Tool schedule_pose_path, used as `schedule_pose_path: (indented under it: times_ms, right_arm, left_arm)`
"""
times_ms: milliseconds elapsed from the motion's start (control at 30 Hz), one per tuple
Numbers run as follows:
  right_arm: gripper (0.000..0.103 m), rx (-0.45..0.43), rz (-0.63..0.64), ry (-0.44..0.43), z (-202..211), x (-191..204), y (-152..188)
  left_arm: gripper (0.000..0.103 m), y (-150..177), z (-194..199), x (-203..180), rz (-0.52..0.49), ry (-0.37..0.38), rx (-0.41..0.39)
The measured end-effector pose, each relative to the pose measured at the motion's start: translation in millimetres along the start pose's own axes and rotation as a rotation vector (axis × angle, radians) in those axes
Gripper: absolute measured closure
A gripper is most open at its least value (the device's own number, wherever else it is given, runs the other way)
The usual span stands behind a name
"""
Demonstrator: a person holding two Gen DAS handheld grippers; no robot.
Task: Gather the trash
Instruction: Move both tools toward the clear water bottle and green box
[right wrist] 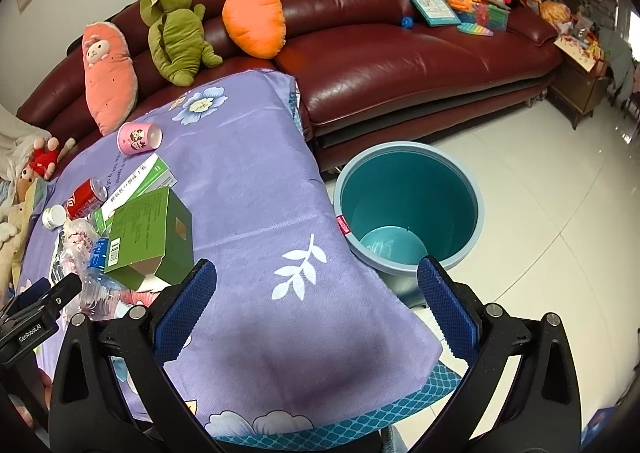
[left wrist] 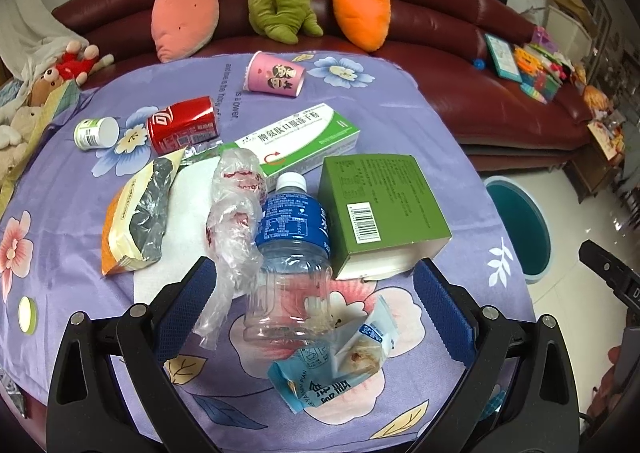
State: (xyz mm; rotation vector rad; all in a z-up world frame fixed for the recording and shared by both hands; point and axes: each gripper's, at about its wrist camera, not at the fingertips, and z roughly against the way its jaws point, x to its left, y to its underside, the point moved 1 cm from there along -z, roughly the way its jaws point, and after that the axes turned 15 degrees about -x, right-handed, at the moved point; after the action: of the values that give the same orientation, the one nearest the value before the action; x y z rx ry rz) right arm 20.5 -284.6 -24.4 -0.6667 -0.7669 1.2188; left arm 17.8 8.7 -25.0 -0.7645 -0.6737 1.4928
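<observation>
left gripper (left wrist: 312, 293) spread wide, holding nothing, straddling the clear water bottle (left wrist: 290, 249) lying cap-away on the purple floral cloth (left wrist: 400, 113). crumpled plastic film (left wrist: 234, 213) touching the left pad, green box (left wrist: 380, 209) just beside the right — best to close on the ribbed body only, film kept out. right gripper (right wrist: 316, 309) also agape and empty, over the cloth's corner; teal bin (right wrist: 408, 205) on the floor beside the table — likely drop point.

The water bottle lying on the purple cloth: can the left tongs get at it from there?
Probably yes. The left tongs are open, with the water bottle lying between the fingers; only the crumpled plastic wrap rests against its left side.
</observation>
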Motion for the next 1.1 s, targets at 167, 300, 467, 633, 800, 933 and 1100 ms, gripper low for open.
schedule_pose_path:
  times_ms: [167,300,467,633,800,933,1100]
  right_arm:
    - [0.006,-0.001,0.009,0.002,-3,1,-3]
    - [0.006,-0.005,0.014,-0.002,-5,4,-6]
    - [0.006,-0.010,0.031,-0.014,-4,9,-8]
    - [0.006,-0.016,0.036,-0.022,-2,11,-9]
    - [0.006,-0.009,0.034,-0.022,-5,10,-10]
    - [0.006,-0.001,0.036,-0.025,-8,9,-11]
    - [0.006,0.001,0.023,-0.031,-12,6,-11]
  left_arm:
    - [0.004,-2,-3,4,0.008,-0.001,0.012]
    - [0.004,-3,-3,5,0.001,-0.001,0.012]
    - [0.004,-4,-2,6,-0.005,0.002,0.014]
    - [0.004,-5,-1,5,-0.011,0.004,0.014]
    - [0.004,-5,-4,3,-0.021,0.015,0.040]
    - [0.004,-11,-7,11,-0.028,0.028,0.053]
    - [0.004,-20,-8,29,-0.029,0.038,0.063]
